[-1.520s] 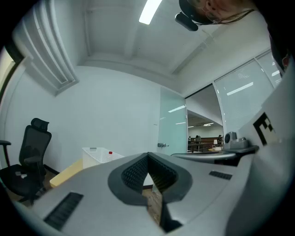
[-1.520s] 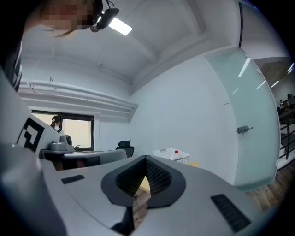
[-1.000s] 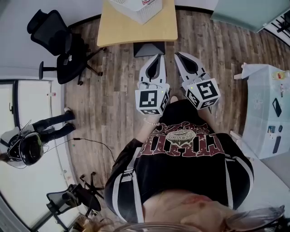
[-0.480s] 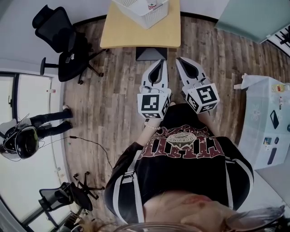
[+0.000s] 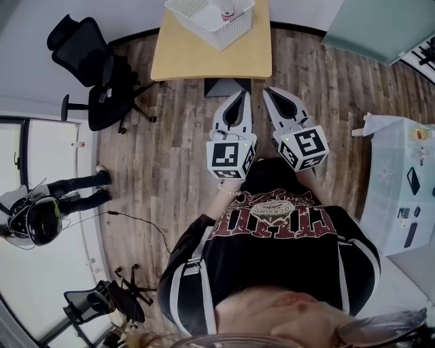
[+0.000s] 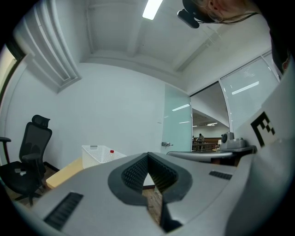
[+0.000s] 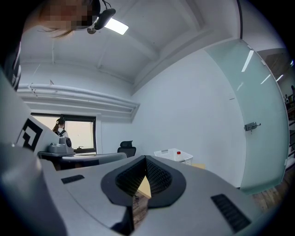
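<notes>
The person holds both grippers out in front at about waist height, side by side above the wood floor. The left gripper [image 5: 238, 93] and the right gripper [image 5: 267, 90] point toward a small wooden table [image 5: 204, 58]. Both are shut with nothing between the jaws; in the left gripper view [image 6: 148, 155] and the right gripper view [image 7: 145, 158] the ribbed pads meet at the tip. On the table stands a white mesh basket [image 5: 204, 17] holding a bottle with a red cap [image 5: 228, 13]. The basket [image 6: 97, 155] [image 7: 173, 155] lies ahead of both grippers, well out of reach.
A black office chair [image 5: 88, 61] stands left of the table. Another person [image 5: 68, 187] stands by the window at the far left. A pale table with small items [image 5: 397, 183] is at the right, a frosted glass door [image 7: 258, 120] beyond. A dark box [image 5: 224, 86] sits under the wooden table.
The table and basket have slid a little lower in the head view, so they are slightly nearer. Both grippers stay shut and side by side.
</notes>
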Tool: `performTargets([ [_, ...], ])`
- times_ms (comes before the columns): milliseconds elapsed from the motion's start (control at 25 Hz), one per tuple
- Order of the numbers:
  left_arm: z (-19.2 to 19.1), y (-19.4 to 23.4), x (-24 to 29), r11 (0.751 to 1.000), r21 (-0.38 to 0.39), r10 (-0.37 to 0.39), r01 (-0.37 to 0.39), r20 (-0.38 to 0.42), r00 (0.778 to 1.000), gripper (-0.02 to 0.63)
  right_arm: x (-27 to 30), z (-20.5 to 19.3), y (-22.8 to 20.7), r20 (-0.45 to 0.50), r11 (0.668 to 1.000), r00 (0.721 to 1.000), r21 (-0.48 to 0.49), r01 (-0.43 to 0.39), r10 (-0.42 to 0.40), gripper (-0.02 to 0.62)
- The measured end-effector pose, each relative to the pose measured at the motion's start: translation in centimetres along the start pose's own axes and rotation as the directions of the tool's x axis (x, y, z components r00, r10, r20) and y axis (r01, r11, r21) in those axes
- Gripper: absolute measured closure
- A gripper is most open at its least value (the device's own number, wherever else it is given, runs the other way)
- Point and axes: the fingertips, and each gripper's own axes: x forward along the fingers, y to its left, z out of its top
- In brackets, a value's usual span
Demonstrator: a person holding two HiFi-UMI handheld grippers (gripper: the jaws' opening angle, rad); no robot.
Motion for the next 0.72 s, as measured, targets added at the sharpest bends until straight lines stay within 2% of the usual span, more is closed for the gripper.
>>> performTargets([
  [720, 0.8, 4.9, 6.8, 0.997, 0.002, -0.074, 0.074, -0.022, 0.997, 0.558, 7.0, 0.8, -3.9, 0.007, 0.995, 0.996, 0.048, 0.086, -0.087, 0.578],
])
